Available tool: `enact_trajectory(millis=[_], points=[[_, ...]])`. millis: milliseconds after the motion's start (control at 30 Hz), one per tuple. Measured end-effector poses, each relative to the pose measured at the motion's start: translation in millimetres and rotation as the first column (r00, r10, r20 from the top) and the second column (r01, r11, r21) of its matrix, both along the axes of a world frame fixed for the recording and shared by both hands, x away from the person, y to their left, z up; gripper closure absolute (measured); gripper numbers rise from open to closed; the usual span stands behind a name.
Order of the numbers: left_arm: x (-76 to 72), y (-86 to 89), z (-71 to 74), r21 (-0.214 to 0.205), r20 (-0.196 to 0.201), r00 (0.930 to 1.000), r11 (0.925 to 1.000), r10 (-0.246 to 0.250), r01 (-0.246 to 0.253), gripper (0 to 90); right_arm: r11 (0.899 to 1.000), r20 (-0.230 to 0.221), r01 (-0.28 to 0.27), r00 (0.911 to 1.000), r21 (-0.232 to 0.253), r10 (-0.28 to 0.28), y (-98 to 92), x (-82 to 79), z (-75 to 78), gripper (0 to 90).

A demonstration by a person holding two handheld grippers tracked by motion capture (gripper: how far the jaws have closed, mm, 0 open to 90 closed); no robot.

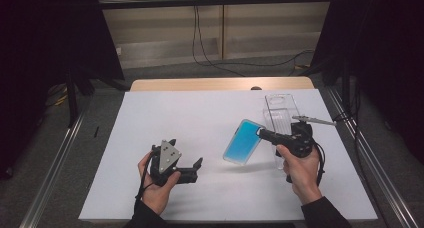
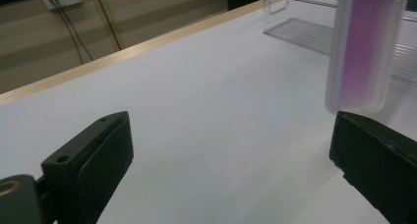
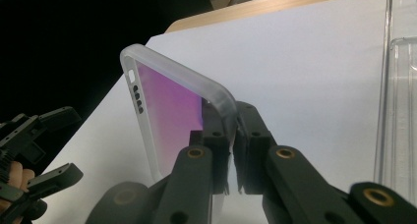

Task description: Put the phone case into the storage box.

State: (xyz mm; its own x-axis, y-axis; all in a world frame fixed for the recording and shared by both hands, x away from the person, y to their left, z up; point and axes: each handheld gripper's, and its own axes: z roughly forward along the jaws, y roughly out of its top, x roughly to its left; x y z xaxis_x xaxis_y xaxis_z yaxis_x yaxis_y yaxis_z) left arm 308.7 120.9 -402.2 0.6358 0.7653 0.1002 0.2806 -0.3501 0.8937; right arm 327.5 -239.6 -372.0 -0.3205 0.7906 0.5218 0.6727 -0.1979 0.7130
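Clear plastic tray (image 1: pixel 281 113) on white table (image 1: pixel 190 128); wall cable (image 1: pixel 200 43).

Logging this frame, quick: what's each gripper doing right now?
Left gripper: open, empty.
Right gripper: shut on the phone case, held above the white table.

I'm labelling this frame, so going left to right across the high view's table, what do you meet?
left gripper → phone case → right gripper → clear tray
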Motion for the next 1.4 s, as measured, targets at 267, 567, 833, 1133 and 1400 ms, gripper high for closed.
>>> enact_trajectory(millis=[267, 567, 833, 1133, 1400], points=[[0.6, 13.2, -3.5, -0.028, 0.001, 0.9996, 0.9992, 0.028, -0.028, 2.8, 0.999, 0.032, 0.006, 0.9995, -0.035, -0.004, -3.1, -0.2, 2.3, 84.9], [0.9, 29.8, -8.0, -0.065, 0.007, 0.9961, 0.9941, 0.088, -0.087, 3.3, 0.998, 0.076, 0.020, 0.9970, -0.054, -0.016, -10.5, -0.5, 9.5, 85.0], [-7.4, 39.7, -9.0, -0.102, 0.024, 0.9950, 0.9903, 0.097, -0.094, 3.0, 0.997, 0.113, 0.029, 0.9934, -0.066, -0.021, -15.1, -0.6, 14.9, 85.0], [-13.8, 53.2, -11.8, -0.134, 0.030, 0.9929, 0.9848, 0.115, -0.110, 3.2, 0.995, 0.159, 0.035, 0.9871, -0.093, -0.019, -18.4, -0.1, 22.5, 84.9], [-22.8, 73.1, -13.9, -0.155, 0.034, 0.9917, 0.9810, 0.124, -0.117, 2.4, 0.992, 0.183, 0.043, 0.9829, -0.119, -0.020, -23.5, 2.0, 27.0, 85.0]])
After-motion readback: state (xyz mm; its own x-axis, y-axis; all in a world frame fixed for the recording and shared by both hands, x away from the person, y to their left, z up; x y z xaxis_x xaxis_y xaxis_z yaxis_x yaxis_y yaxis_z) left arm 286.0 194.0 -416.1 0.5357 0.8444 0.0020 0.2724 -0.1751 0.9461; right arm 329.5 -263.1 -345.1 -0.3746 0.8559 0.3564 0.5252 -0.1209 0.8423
